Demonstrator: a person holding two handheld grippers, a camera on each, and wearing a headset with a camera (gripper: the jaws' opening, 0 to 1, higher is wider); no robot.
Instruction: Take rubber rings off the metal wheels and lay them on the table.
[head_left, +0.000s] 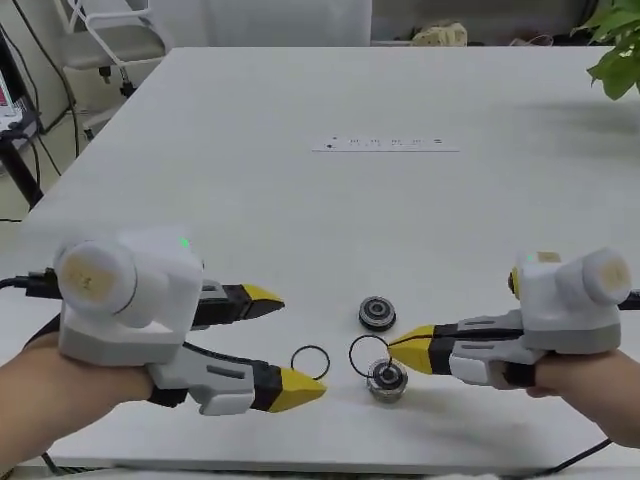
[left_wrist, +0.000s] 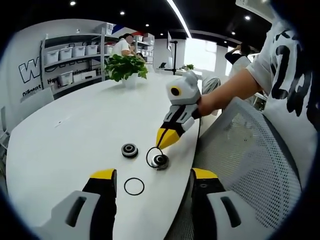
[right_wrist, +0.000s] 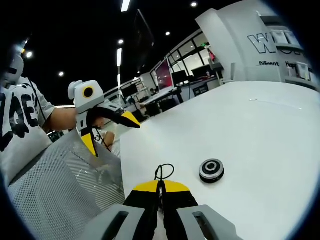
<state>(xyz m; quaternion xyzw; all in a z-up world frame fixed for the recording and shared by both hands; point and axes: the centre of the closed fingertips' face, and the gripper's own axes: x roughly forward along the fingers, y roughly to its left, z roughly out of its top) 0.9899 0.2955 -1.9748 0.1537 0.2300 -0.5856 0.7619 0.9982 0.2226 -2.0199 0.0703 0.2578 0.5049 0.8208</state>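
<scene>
Just inside the near edge of a white table (head_left: 300, 200), two handheld grippers face each other. The right gripper (head_left: 405, 350) has its yellow tips pressed together on a thin black rubber ring (head_left: 366, 350), which loops beside a small metal wheel (head_left: 386, 378). Pinching one side of the ring is likely meant to peel it off that wheel; whether it is fully free cannot be told. The left gripper (head_left: 282, 342) has its jaws spread wide and holds nothing, seemingly waiting close by. Near its lower tip, a loose ring (head_left: 310, 361) lies flat on the table, already off. A second wheel (head_left: 377, 312) sits just behind, its dark ring apparently on. Wall lettering (left_wrist: 27, 72) starts with a large "W"; the smaller words beneath are too blurred to read. A printed strip (head_left: 385, 145) on the table is too small to read
</scene>
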